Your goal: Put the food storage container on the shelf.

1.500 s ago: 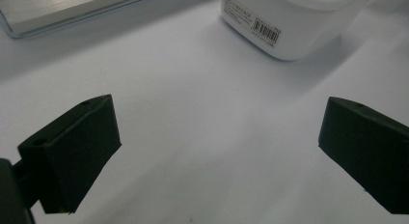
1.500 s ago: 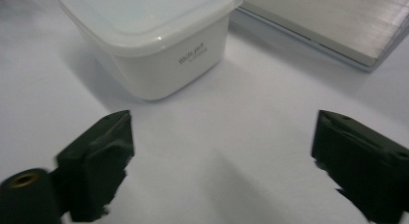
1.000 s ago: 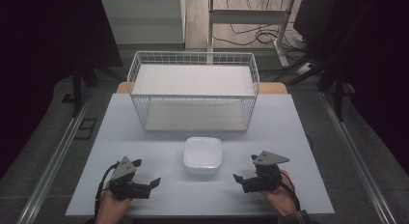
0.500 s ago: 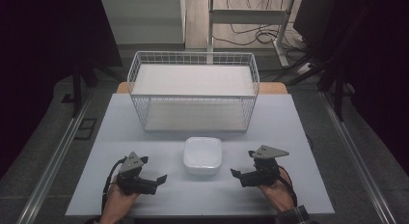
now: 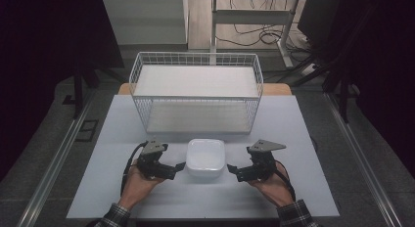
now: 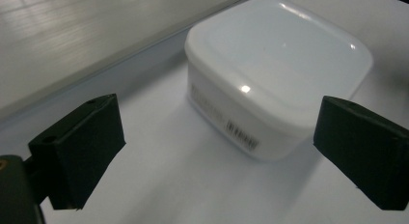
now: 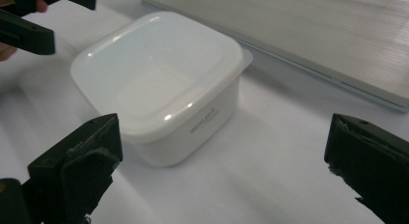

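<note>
A white square lidded plastic container point(image 5: 206, 157) rests on the white table, just in front of the wire basket. My left gripper point(image 5: 177, 169) sits open at its left side, jaws spread wide with the container point(image 6: 270, 74) just ahead of them, untouched. My right gripper point(image 5: 234, 171) is open at the container's right side, a short gap away. In the right gripper view the container point(image 7: 159, 84) lies ahead and to the left between the spread jaws, and the left gripper's fingers point(image 7: 29, 33) show at the top left.
A white wire basket point(image 5: 196, 92) with a pale board floor stands at the table's middle back. The table point(image 5: 303, 139) has bare room on both sides. Dark floor, rails and cables surround it.
Both grippers have moved inward toward the container from the table's front corners. The container has not moved.
</note>
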Motion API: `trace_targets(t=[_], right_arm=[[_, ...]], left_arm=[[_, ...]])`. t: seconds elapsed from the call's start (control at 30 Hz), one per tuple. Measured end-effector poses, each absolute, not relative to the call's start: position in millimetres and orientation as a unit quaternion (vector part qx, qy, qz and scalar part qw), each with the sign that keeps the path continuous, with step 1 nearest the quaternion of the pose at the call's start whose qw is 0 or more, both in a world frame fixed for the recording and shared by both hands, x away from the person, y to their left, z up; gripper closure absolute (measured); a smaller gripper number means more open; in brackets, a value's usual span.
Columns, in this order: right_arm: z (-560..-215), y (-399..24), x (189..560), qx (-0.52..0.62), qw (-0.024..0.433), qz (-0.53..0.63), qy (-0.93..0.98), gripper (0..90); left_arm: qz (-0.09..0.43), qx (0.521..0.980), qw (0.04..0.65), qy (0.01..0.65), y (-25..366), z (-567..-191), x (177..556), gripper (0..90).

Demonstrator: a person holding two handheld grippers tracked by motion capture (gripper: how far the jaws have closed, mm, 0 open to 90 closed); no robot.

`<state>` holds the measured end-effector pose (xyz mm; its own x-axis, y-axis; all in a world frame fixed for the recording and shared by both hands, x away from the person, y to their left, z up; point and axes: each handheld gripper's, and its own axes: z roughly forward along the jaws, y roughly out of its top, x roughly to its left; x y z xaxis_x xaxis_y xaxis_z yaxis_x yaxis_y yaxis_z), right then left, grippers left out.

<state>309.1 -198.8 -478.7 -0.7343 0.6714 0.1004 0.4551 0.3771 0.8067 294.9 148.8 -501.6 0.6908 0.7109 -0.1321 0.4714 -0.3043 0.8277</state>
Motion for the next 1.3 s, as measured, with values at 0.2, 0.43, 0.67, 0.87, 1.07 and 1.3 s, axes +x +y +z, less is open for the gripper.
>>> trace_targets(t=[0.2, 0.43, 0.67, 0.87, 1.07, 1.3], right_arm=[[-475.1, -184.9, 321.8, 0.344, 0.109, 0.438, 0.823, 5.4], [-481.4, -164.8, 336.3, 0.339, 0.092, 0.429, 0.832, 7.1], [-492.6, -152.8, 344.2, 0.337, 0.061, 0.419, 0.841, 8.8], [-493.8, -157.1, 341.0, 0.352, 0.008, 0.424, 0.834, 21.0], [-488.1, -169.4, 325.9, 0.388, -0.002, 0.431, 0.815, 50.0], [-478.7, -178.4, 315.6, 0.413, -0.008, 0.446, 0.794, 71.4]], left_arm=[[0.123, 0.805, 0.46, 0.354, 130.0, -496.4, 315.8, 3.5], [0.117, 0.809, 0.453, 0.356, 118.5, -500.8, 327.6, 4.0], [0.058, 0.801, 0.466, 0.371, 122.0, -512.5, 333.6, 5.1], [0.011, 0.802, 0.47, 0.369, 118.1, -511.8, 323.5, 15.8], [0.017, 0.792, 0.471, 0.388, 128.7, -505.0, 303.1, 42.3], [0.029, 0.777, 0.488, 0.397, 137.3, -499.5, 289.6, 69.3]])
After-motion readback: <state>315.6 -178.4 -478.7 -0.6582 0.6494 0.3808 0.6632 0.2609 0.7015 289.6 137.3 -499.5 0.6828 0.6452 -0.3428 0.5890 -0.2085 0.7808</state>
